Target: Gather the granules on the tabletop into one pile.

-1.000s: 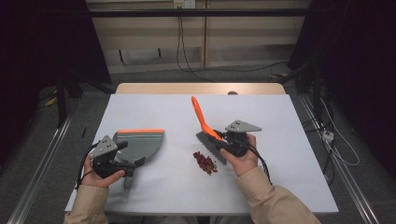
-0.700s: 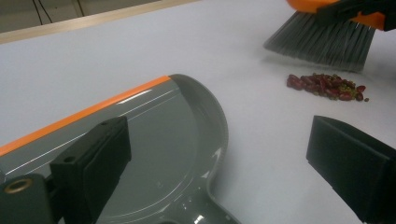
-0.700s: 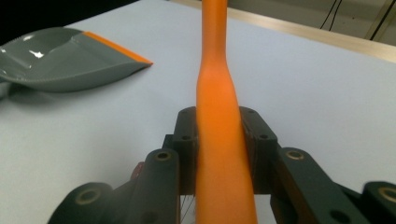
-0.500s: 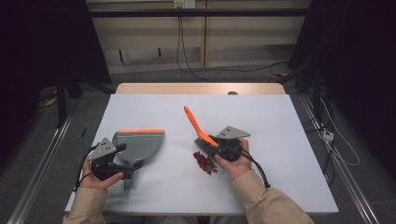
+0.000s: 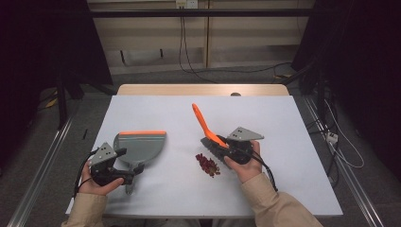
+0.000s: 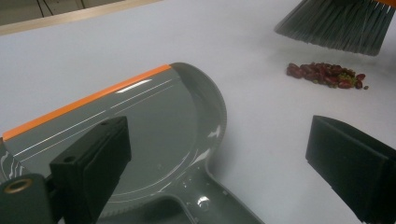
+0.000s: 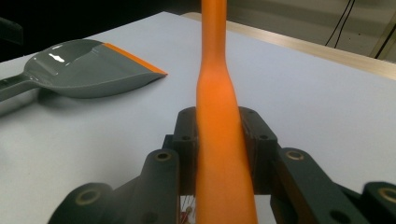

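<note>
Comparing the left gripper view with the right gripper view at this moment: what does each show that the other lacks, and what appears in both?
Left gripper view alone: the small pile of red and green bits on the white table, the grey brush bristles hanging just above it, and the left gripper with its jaws apart, the dustpan's handle running between them.

Right gripper view alone: the brush's orange handle clamped between the right gripper jaws.

Both: the grey dustpan with its orange lip, lying on the table.

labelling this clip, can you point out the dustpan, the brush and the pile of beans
dustpan [image 5: 142,146], high view, middle of its grey pan
brush [image 5: 206,124], high view, on its orange handle
pile of beans [image 5: 208,164], high view, centre of the heap
</note>
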Available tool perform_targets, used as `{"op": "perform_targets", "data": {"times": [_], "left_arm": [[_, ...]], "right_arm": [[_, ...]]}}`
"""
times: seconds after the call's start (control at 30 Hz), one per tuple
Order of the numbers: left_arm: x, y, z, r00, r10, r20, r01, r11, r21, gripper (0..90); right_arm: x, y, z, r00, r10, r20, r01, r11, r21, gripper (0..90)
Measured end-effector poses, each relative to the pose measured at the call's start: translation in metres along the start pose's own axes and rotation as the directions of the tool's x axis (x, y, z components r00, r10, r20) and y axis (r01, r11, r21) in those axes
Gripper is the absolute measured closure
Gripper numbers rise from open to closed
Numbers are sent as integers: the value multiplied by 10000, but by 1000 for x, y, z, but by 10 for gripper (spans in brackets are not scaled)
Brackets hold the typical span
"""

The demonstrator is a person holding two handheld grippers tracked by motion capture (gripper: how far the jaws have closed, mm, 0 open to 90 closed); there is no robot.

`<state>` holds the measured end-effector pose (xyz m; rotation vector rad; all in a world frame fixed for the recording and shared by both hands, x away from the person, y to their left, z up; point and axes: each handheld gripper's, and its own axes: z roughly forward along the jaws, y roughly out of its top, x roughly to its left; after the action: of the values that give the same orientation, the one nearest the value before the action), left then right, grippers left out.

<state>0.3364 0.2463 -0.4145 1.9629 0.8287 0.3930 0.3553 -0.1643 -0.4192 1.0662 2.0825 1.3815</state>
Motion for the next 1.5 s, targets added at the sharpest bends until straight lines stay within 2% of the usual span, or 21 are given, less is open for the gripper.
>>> {"op": "perform_targets", "data": {"times": [0.43, 0.53, 0.6, 0.87, 0.97, 1.1, 1.23, 1.3, 1.43, 1.5], "left_arm": [[0, -9, -6, 9994, 39, -346, -29, 9995, 312, 82], [1, -11, -7, 9981, 158, -590, -130, 9988, 469, 83], [2, -12, -6, 9976, 86, -685, -55, 9990, 454, 83], [0, -17, -3, 9908, 344, -1309, -217, 9950, 972, 89], [1, -20, 0, 9905, 258, -1348, -97, 9928, 1192, 93], [-1, -21, 3, 9887, 333, -1460, -135, 9908, 1347, 100], [1, -21, 0, 9865, 186, -1629, 49, 9897, 1428, 114], [3, -22, -2, 9840, -33, -1780, 297, 9889, 1456, 116], [9, -24, -8, 9756, -163, -2188, 524, 9857, 1604, 153], [11, -25, -9, 9764, -304, -2138, 666, 9841, 1646, 183]], "right_arm": [[-13, -7, -15, 9995, 296, 102, -295, 9995, -116, 714], [-14, -7, -16, 9992, 386, 98, -385, 9991, -158, 714], [-14, -7, -17, 9991, 415, 98, -413, 9989, -203, 714], [-12, -8, -17, 9992, 376, 156, -372, 9990, -266, 713], [-12, -8, -18, 9991, 382, 180, -377, 9989, -271, 714], [-12, -9, -17, 9989, 415, 210, -410, 9988, -264, 714], [-12, -9, -18, 9988, 448, 215, -442, 9987, -259, 714], [-13, -9, -19, 9986, 453, 254, -447, 9987, -262, 714], [-15, -9, -20, 9983, 504, 287, -495, 9983, -312, 714], [-16, -9, -21, 9980, 556, 308, -545, 9979, -336, 714]]}}
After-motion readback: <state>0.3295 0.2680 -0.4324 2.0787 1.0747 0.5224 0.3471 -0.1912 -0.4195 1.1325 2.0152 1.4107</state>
